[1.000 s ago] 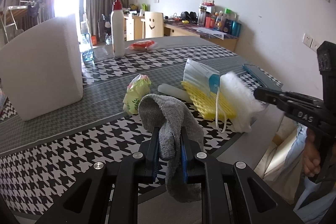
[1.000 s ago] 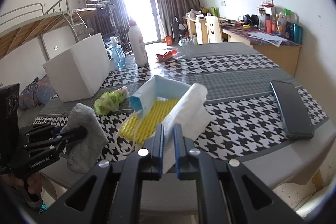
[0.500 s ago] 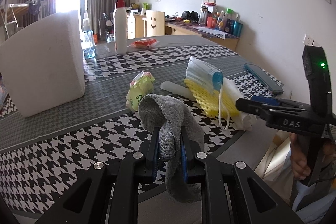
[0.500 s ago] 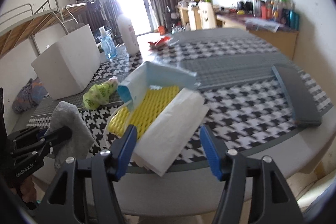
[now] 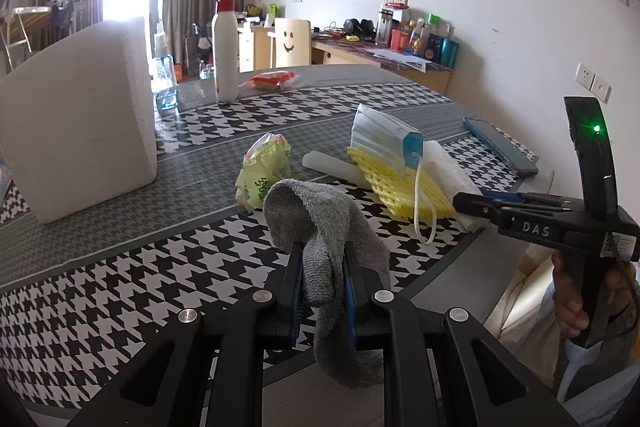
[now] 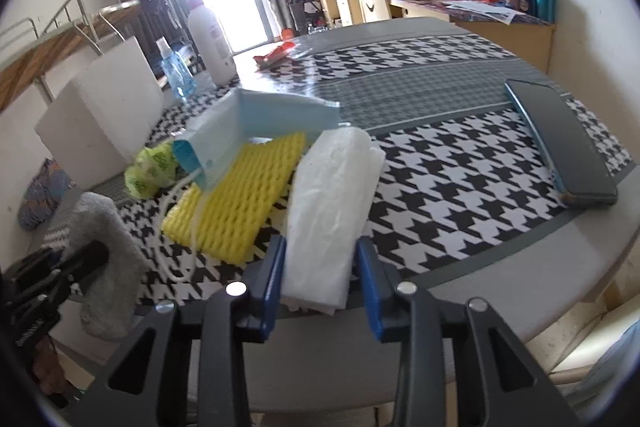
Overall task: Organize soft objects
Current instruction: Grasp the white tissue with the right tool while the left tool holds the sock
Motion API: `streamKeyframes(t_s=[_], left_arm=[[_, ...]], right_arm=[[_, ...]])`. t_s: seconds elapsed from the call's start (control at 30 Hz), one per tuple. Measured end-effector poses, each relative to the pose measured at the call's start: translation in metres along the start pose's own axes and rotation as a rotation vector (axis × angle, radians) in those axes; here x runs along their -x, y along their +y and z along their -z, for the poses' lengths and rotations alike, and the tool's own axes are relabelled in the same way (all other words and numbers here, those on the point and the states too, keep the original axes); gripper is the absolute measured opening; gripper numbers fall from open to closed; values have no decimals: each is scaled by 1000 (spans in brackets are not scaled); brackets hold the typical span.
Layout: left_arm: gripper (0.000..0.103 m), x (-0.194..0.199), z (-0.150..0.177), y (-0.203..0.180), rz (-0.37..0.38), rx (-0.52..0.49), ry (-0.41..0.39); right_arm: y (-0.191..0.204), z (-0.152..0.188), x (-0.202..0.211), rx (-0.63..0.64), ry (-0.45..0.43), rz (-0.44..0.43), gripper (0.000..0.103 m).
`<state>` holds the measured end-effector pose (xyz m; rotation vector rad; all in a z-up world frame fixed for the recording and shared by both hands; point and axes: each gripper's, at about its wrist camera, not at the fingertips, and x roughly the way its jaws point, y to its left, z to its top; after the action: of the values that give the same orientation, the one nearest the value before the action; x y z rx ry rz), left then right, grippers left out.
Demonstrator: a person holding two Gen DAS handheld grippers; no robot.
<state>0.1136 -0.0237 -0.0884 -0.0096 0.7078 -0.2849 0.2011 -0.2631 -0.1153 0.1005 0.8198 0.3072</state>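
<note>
From the left wrist camera, the left gripper (image 5: 320, 279) is clamped on a grey sock (image 5: 324, 227), a nubby terry knit that humps above the blue pads and hangs limp below them, over the near edge of the table (image 5: 120, 259) with its glossy houndstooth cover. Ahead of the fingers lies a crumpled yellow-green plastic bag (image 5: 264, 167). To their right sit a ribbed yellow foam net (image 5: 404, 187), a pleated blue face mask (image 5: 384, 139) with a white ear loop, and a folded white tissue (image 5: 448, 167). Far left stands a blocky white foam box (image 5: 80, 115). The right gripper (image 5: 480, 205) reaches in side-on from the right, held by a hand (image 5: 576, 291).

From the right wrist camera, the right gripper (image 6: 320, 267) straddles the near end of the soft, wrinkled tissue (image 6: 332, 199), jaws closing. The left pad seems to touch it, though blur makes that uncertain; the right pad stands clear. The foam net (image 6: 240, 199) lies just left, the mask (image 6: 256, 123) tented over its far end. A flat dark phone (image 6: 560, 143) rests well to the right.
</note>
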Motion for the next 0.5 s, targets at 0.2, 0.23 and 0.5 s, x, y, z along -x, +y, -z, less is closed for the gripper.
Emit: streamKeyframes(t_s=[0.2,0.23,0.5], left_arm=[[18,2,-1,3,-10,1,-5],[18,3,-1,3,-14,1,-7],[18,16,-7,9,-35,0,-49]], right_arm=[[15,0,-5,66,2,33,25],[18,0,-7,81,4,34,16],[17,-5,7,81,-35,26,10]])
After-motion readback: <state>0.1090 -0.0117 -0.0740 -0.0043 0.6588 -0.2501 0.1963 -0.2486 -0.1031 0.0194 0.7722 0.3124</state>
